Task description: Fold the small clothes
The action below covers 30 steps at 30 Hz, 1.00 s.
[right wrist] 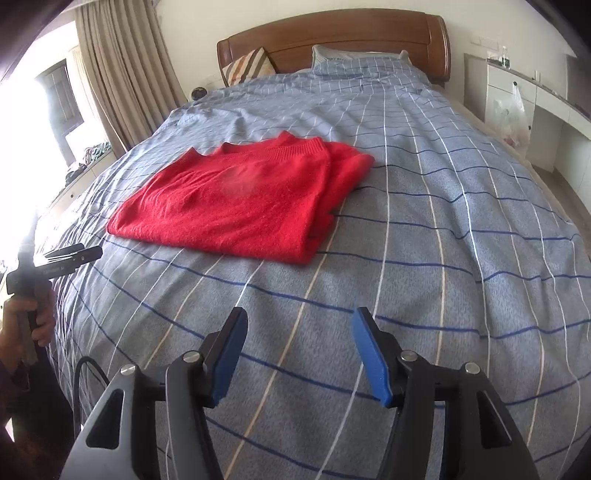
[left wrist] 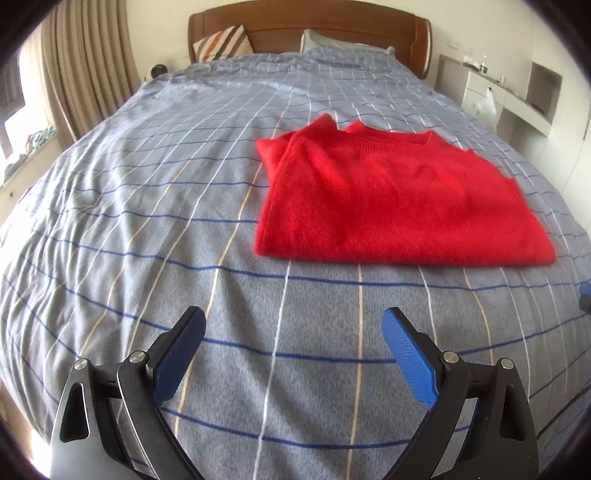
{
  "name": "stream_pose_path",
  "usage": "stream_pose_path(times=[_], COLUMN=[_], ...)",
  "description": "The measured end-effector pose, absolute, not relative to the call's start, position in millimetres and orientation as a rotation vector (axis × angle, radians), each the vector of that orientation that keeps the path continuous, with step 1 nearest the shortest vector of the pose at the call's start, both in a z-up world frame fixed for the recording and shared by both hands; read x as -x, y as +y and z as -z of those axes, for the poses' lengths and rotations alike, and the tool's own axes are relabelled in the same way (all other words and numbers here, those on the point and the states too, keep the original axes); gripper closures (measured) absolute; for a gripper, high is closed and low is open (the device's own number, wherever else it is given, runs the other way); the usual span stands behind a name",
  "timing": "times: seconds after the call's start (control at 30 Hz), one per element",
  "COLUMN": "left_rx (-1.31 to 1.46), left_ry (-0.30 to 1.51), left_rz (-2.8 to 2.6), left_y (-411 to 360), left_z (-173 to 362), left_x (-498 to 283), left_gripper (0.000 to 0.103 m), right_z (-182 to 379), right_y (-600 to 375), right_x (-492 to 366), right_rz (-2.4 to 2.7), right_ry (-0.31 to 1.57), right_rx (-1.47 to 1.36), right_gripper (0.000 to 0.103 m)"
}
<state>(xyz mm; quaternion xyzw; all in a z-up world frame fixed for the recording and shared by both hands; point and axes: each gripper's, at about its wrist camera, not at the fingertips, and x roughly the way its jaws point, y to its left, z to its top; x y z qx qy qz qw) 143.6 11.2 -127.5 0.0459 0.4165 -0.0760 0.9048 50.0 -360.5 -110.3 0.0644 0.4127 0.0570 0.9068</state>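
Note:
A red knit sweater [left wrist: 391, 199] lies folded into a rectangle on the blue checked bedcover [left wrist: 147, 221], its collar toward the headboard. It also shows in the right wrist view [right wrist: 240, 199]. My left gripper [left wrist: 293, 317] is open and empty, held above the cover short of the sweater's near edge. My right gripper [right wrist: 299, 317] is open and empty, also short of the sweater, to its right. The left gripper shows from the side in the right wrist view [right wrist: 74, 254], held in a hand at the left edge.
A wooden headboard [left wrist: 310, 26] with a striped cushion [left wrist: 221, 42] and a pillow [right wrist: 340, 57] stands at the far end. Curtains [right wrist: 122, 66] and a window are on the left. White shelving with a plastic bag [right wrist: 511, 107] is on the right.

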Motion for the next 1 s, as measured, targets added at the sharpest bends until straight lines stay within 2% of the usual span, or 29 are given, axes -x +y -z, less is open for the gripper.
stream_pose_path(times=[0.4,0.73,1.0], left_rx=[-0.096,-0.070,-0.052], left_ry=[0.873,0.874,0.877], left_rz=[0.149,0.163,0.210], left_y=[-3.7,0.7,19.8], left_z=[143.3,161.2,141.1], left_x=[-134.1,-133.5,-125.2], left_gripper=[0.006,0.001,0.002], right_z=[125.1,151.6,116.8], right_y=[-305.3,-314.5,-330.3], right_x=[-28.4,-23.2,-52.4], right_rz=[-0.142,-0.118,-0.160], right_ry=[0.838,0.837,0.831], right_rx=[-0.030,-0.100,-0.216], right_gripper=[0.043,0.033,0.033])
